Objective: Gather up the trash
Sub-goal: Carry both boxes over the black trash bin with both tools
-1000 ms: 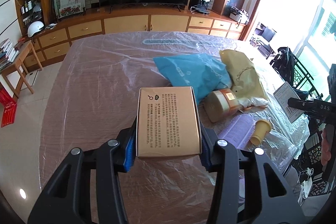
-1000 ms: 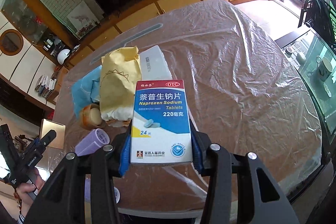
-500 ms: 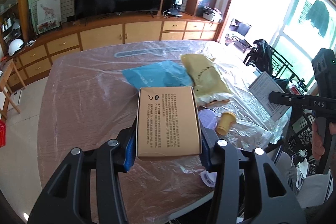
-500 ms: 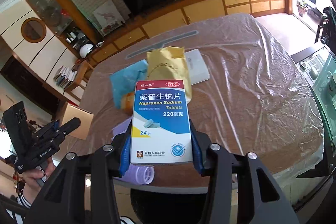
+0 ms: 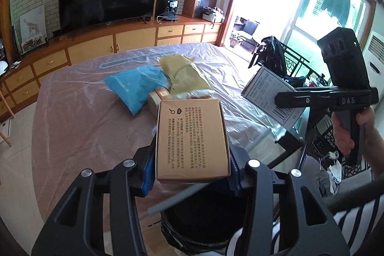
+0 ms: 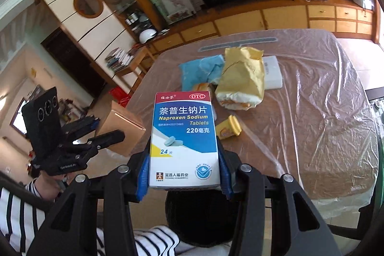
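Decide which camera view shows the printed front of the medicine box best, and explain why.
The right wrist view: the medicine box fills the centre, its front label readable, clamped in the right gripper. The left wrist view shows the same box only from behind, small, partly hidden by that gripper.

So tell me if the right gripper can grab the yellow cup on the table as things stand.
Probably not yet: the right gripper has its jaws shut on the pill box. The yellow cup lies in the open, but the box must go first.
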`<act>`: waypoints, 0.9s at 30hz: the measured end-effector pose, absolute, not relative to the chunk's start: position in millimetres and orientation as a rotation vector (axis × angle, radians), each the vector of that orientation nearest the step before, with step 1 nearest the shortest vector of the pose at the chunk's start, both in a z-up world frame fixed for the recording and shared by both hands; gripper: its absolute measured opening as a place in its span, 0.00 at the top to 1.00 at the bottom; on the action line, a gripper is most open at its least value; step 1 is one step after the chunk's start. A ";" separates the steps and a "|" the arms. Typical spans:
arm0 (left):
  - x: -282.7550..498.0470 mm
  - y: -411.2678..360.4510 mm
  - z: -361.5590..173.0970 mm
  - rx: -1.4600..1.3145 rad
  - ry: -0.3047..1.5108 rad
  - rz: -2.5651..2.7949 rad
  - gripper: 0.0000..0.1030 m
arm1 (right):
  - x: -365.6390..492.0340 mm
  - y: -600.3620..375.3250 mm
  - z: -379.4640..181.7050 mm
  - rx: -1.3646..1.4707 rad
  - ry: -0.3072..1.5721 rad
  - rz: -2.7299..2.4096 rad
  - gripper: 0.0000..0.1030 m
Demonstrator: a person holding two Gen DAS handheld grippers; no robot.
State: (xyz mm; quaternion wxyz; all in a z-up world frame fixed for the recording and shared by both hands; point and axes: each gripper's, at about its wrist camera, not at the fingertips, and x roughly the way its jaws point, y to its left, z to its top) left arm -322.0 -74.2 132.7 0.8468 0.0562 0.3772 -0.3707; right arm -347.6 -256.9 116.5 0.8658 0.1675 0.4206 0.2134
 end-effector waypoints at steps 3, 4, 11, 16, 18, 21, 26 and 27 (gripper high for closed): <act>-337.4 -75.8 131.7 0.122 0.817 -0.805 0.53 | -360.9 -259.4 114.7 0.362 0.907 0.516 0.56; -342.9 -77.2 130.2 0.127 0.831 -0.812 0.53 | -366.7 -259.4 113.0 0.361 0.919 0.545 0.56; -375.2 -96.6 103.3 0.204 0.910 -0.837 0.53 | -401.1 -245.7 91.8 0.254 1.021 0.635 0.56; -389.9 -112.4 77.0 0.262 0.961 -0.833 0.53 | -416.2 -234.5 70.7 0.174 1.085 0.633 0.56; -391.3 -114.7 66.3 0.280 0.978 -0.826 0.53 | -419.2 -228.7 60.5 0.145 1.110 0.621 0.56; -393.6 -117.3 46.6 0.294 1.018 -0.806 0.53 | -418.5 -221.7 39.8 0.110 1.150 0.583 0.56; -387.0 -120.1 16.5 0.313 1.058 -0.753 0.53 | -412.1 -212.7 10.4 0.111 1.181 0.533 0.56; -386.1 -120.0 12.0 0.320 1.062 -0.742 0.53 | -411.6 -210.7 5.9 0.099 1.183 0.516 0.56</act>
